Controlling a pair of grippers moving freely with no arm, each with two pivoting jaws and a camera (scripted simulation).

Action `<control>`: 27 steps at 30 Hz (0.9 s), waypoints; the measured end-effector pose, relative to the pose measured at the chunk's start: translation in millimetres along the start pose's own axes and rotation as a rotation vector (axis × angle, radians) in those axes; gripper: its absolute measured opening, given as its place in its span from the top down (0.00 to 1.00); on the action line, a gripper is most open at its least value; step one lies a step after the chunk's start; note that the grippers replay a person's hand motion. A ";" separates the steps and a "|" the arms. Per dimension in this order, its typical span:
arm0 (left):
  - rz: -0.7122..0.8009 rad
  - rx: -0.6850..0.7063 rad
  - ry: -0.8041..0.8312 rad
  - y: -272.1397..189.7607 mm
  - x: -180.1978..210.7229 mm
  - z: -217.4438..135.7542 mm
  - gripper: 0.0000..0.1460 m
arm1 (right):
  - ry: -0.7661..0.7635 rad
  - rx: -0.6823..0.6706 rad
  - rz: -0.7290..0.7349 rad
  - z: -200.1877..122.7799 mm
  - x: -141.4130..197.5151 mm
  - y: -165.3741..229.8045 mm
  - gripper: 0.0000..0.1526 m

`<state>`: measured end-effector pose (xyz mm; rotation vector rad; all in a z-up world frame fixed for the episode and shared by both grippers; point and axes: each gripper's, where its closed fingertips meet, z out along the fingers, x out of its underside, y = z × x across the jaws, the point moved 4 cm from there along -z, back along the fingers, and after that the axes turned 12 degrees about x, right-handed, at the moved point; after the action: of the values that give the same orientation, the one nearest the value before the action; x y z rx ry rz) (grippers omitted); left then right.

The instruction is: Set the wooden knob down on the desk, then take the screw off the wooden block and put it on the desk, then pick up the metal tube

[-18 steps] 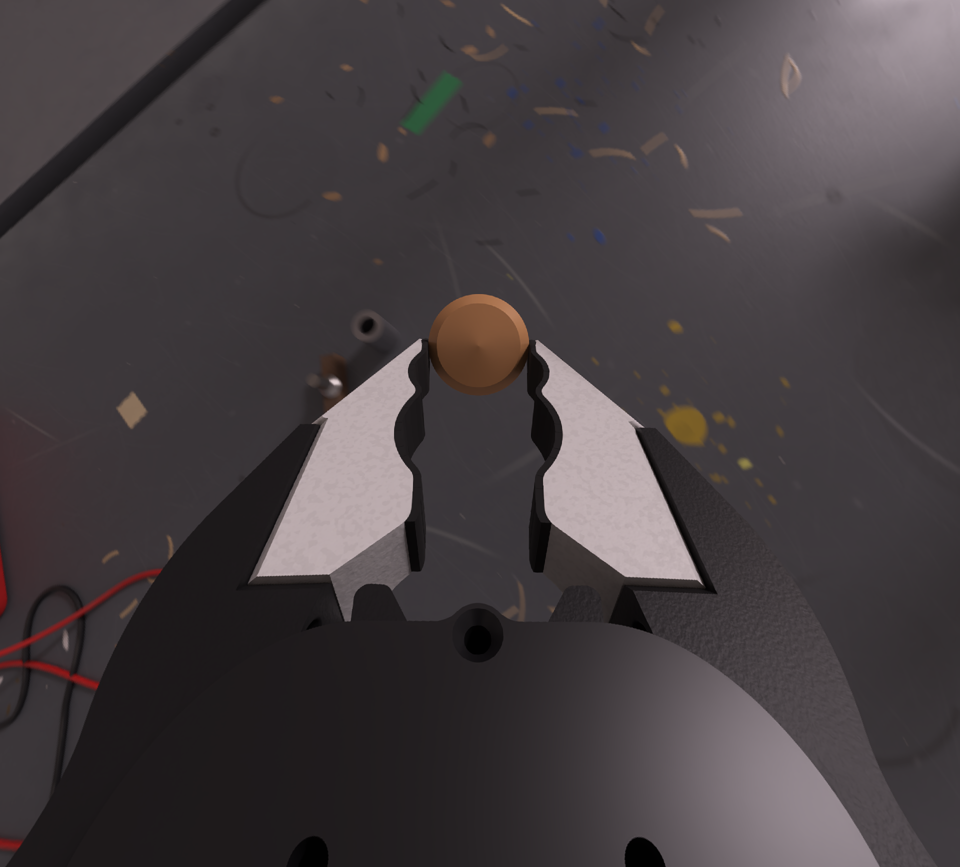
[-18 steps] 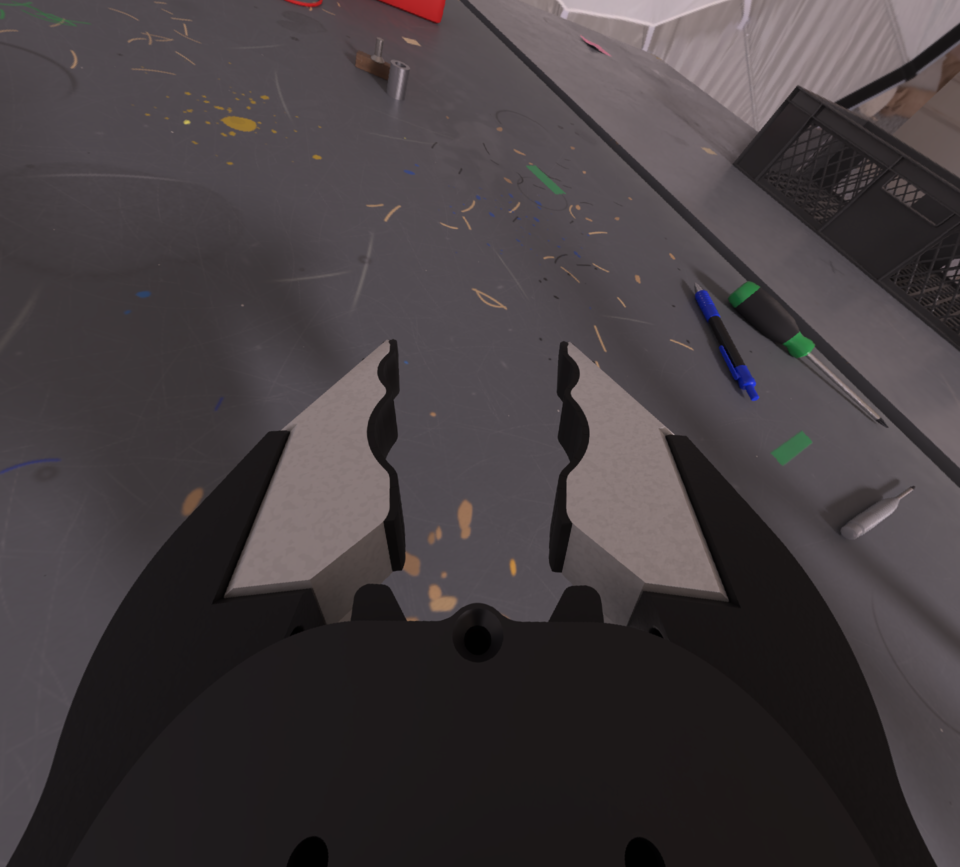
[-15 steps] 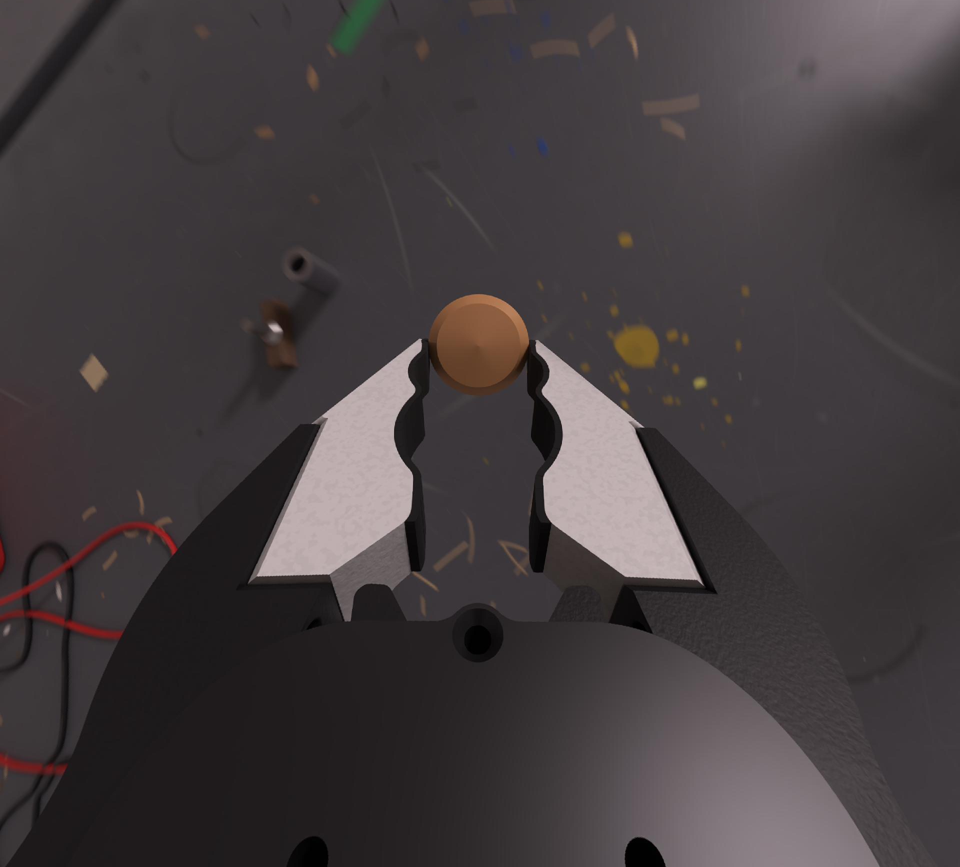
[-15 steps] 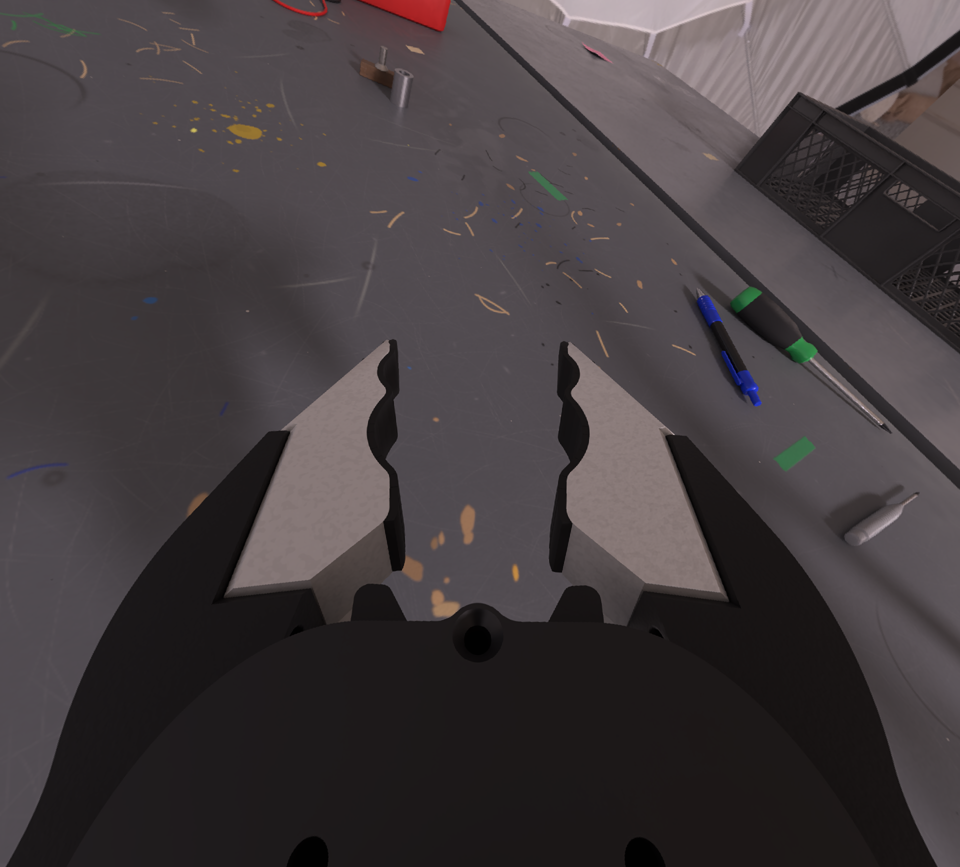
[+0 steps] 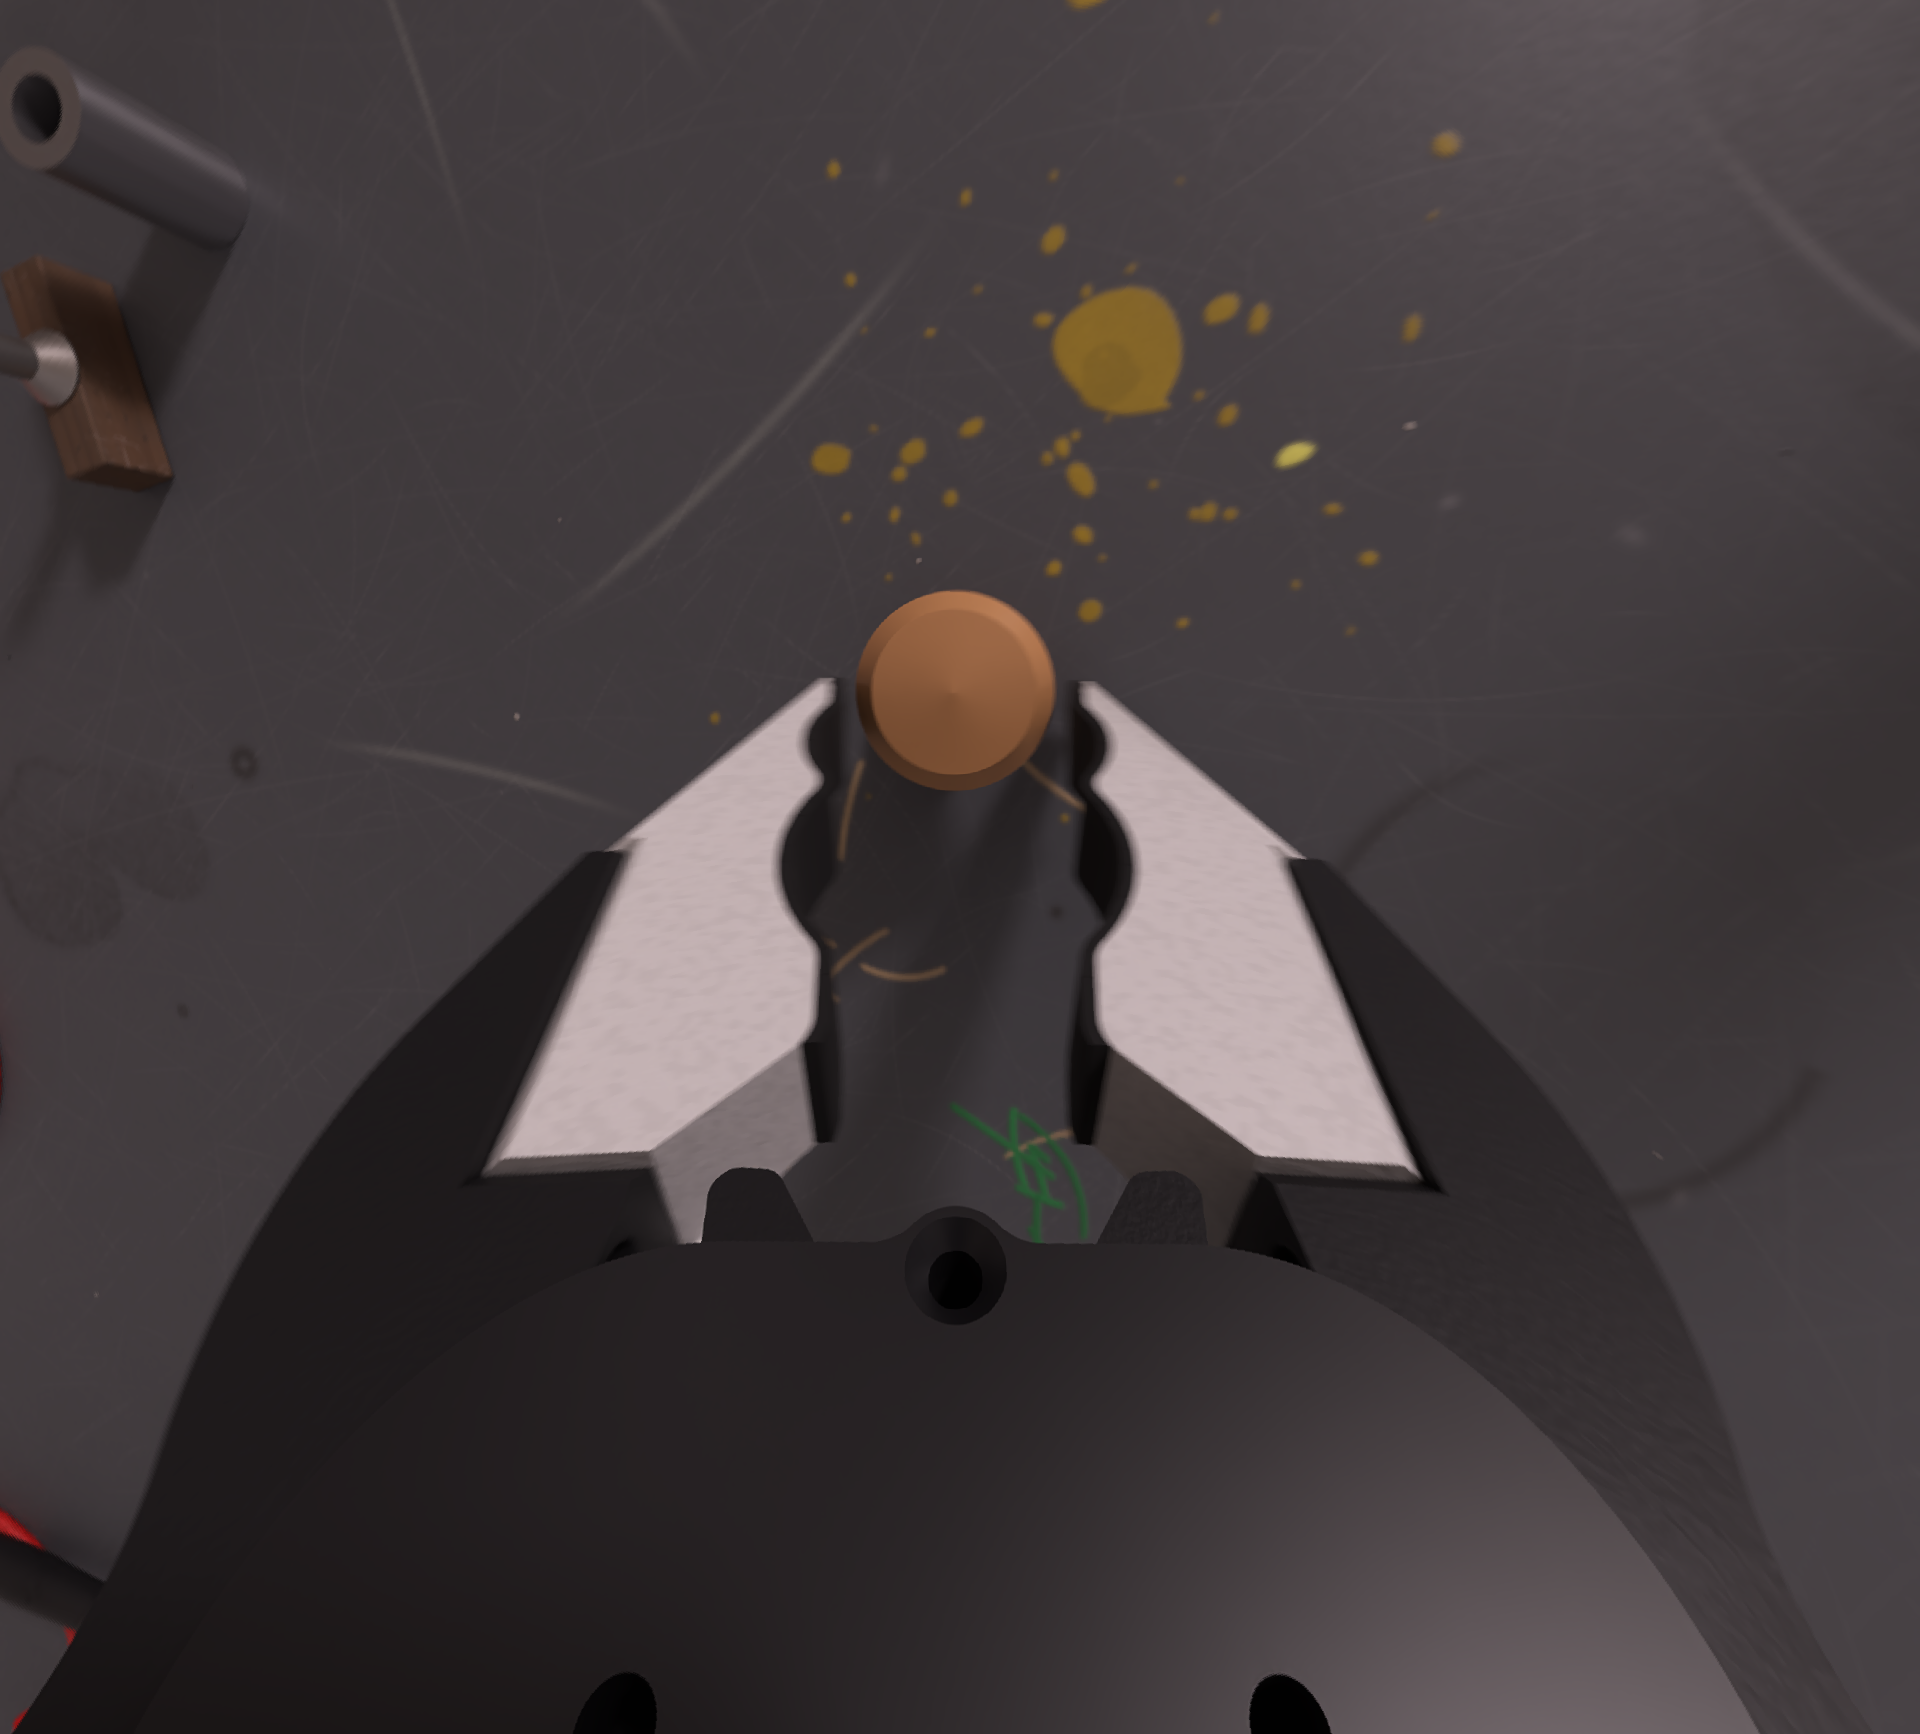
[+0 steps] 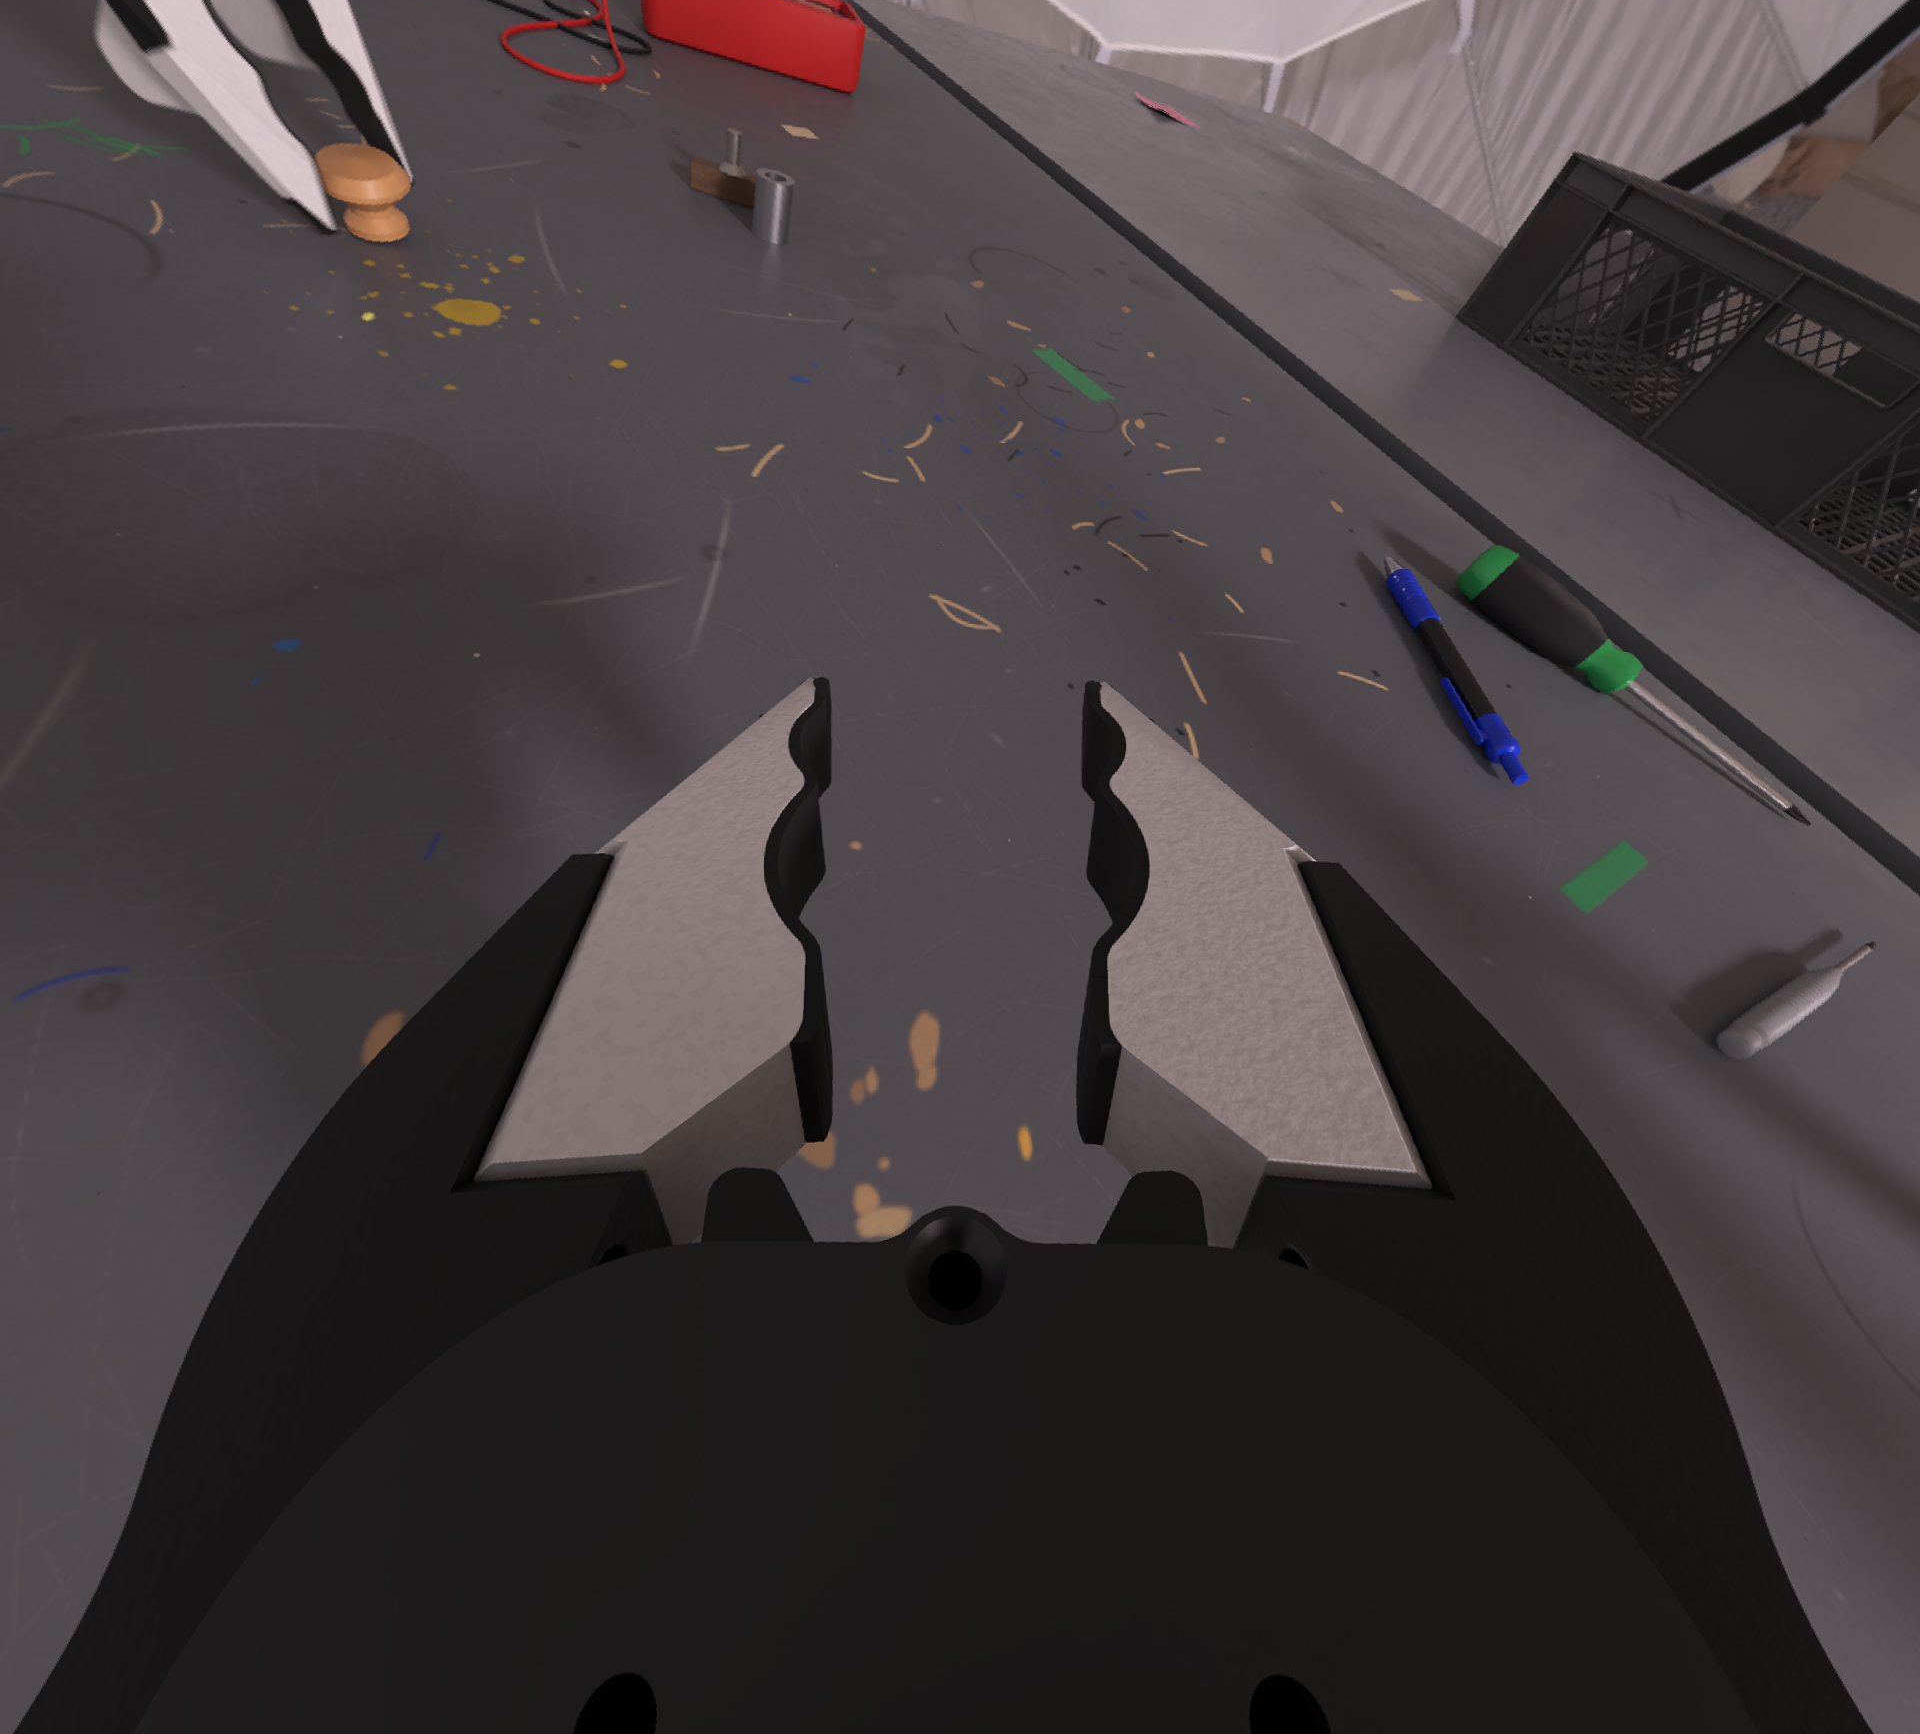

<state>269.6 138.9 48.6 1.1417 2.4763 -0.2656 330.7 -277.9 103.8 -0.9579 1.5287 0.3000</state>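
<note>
Left wrist view: the knob (image 5: 954,689) is pinched between the tips of the left gripper (image 5: 956,697), cap toward the camera, stem axis upright. Right wrist view: its base is seen at or just above the desk (image 6: 935,541), near the yellow splatter (image 6: 468,313); contact cannot be told. The right gripper (image 6: 956,697) is held open and empty, well apart from the splatter.

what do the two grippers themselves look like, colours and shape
Both match. The left gripper and right gripper each have a rounded matte black body with a small round hole at the centre front and two dark oval openings near the bottom edge. Two pale grey, textured wedge-shaped fingers taper to points, with black wavy-edged pads on their inner faces. No cables or markings show.
</note>
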 end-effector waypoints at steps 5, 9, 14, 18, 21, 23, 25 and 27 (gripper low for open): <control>0.078 -0.003 -0.216 17.7 -47.8 -53.4 0.45 | 0.006 -0.006 0.002 1.9 2.6 0.3 0.73; 0.045 -0.284 -0.200 117.1 -75.9 -83.5 0.49 | 0.032 -0.019 -0.011 7.1 6.6 3.3 0.73; -0.154 -0.203 0.031 193.1 -76.7 -25.7 0.56 | 0.054 -0.001 -0.035 6.4 11.7 2.0 0.72; -0.329 -0.083 0.083 205.4 -71.4 -0.9 0.59 | 0.053 0.002 -0.011 3.6 13.8 -2.8 0.72; -0.321 -0.114 0.154 211.8 -61.7 5.3 0.60 | 0.052 -0.004 -0.015 3.6 13.0 -2.5 0.72; -0.338 -0.096 0.161 212.5 -58.4 8.8 0.64 | 0.054 -0.008 -0.029 3.8 12.7 -0.6 0.72; -0.349 -0.068 0.146 212.1 -57.3 10.5 0.67 | 0.067 -0.007 -0.047 4.3 13.9 0.8 0.72; -0.347 -0.063 0.144 212.7 -56.0 11.2 0.71 | 0.083 0.001 -0.064 4.9 15.8 1.0 0.72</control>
<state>467.4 234.8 61.5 0.7226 2.7837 -0.2052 334.8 -280.2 87.9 -1.0272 1.5703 0.2159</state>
